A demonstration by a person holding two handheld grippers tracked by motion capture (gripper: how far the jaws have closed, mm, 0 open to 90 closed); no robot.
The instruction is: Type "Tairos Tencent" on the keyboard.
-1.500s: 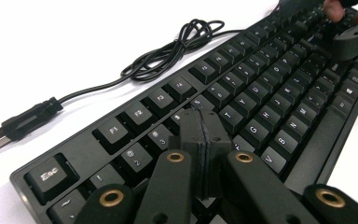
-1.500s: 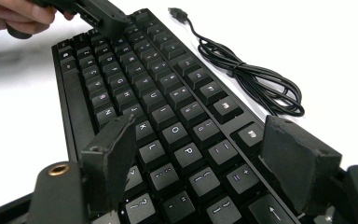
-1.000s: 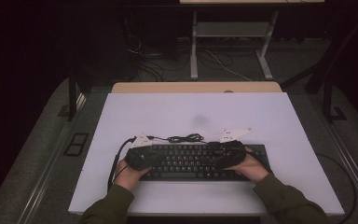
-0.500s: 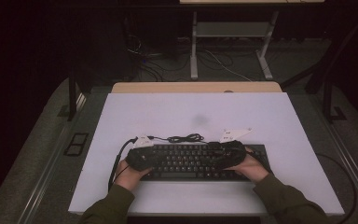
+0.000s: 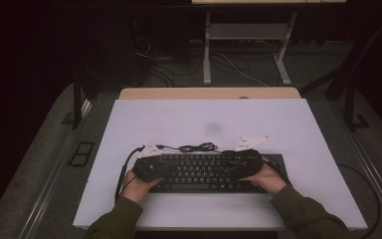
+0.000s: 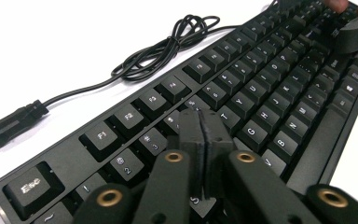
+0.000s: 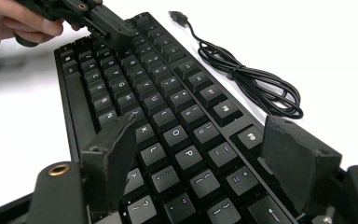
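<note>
On the desk, near edge: a black keyboard (image 5: pixel 214 172) lies flat on the white desk (image 5: pixel 288 124), long side parallel to the person's edge, roughly centred left to right.
Keyboard look: full black case, black keycaps with white legends; Esc and the F-key row read clearly in the left gripper view, letter and punctuation keys in the right gripper view.
Cable: thin black cable (image 5: pixel 196 147) loosely coiled on the desk just behind the keyboard; its USB plug (image 6: pixel 9 125) lies free on the white surface.
Left gripper (image 6: pixel 203 156): jaws pressed together, nothing between them, tips over the number and upper letter rows at the keyboard's left part.
Right gripper (image 7: pixel 200 161): jaws spread wide, holding nothing, poised over the right-hand keys around O, P and L.
Hands: left hand (image 5: pixel 138 186) and right hand (image 5: pixel 267 179) sit at the keyboard's two ends.
Open room: broad bare white surface behind the cable and to both sides; narrower strip between keyboard and near edge.
Edges: a wooden strip (image 5: pixel 209 93) runs along the desk's far edge.
</note>
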